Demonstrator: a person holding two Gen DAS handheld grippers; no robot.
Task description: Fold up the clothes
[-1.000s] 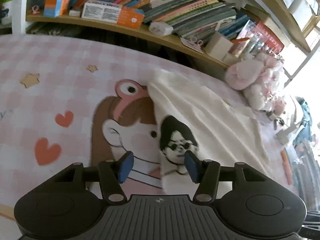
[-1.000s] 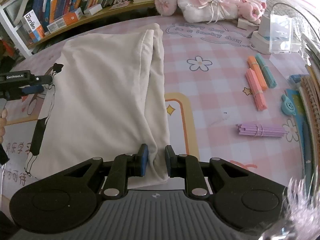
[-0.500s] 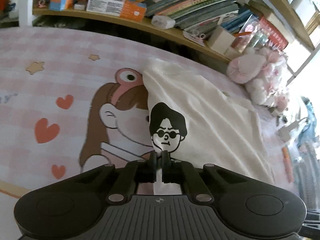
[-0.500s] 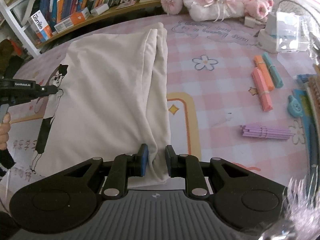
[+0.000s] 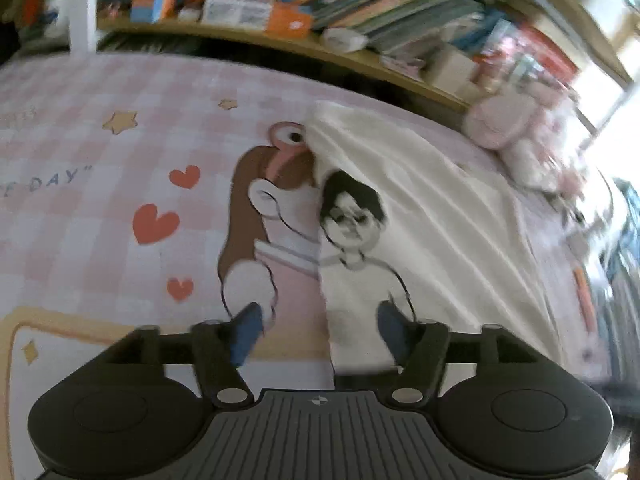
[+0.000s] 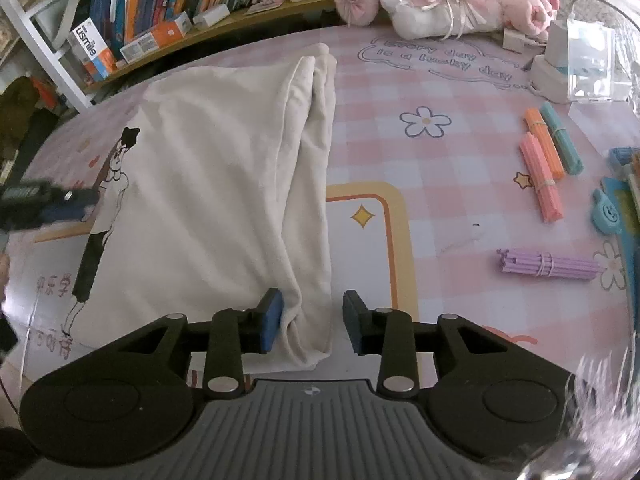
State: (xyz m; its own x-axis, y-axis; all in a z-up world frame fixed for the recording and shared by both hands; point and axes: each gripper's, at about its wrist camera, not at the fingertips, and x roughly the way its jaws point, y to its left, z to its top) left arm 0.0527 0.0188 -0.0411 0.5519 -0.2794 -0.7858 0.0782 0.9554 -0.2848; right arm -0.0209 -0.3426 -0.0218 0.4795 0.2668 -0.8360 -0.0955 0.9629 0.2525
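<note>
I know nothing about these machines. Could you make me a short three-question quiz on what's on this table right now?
1. True or false: the cream T-shirt lies folded lengthwise on the pink checked mat.
2. Which stick bundle lies nearest the right tool: A orange, B teal, C purple?
3. Fill in: the left tool straddles the shirt's printed ____.

Key
1. True; folded layers stack along its right edge.
2. C, the purple stick bundle.
3. Edge; both tools' jaws are opening, pads off the cloth.

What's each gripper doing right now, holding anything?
Left gripper: opening, pads off the cream shirt, whose edge lies between them.
Right gripper: opening, the shirt's folded edge between the pads, not gripped.
</note>
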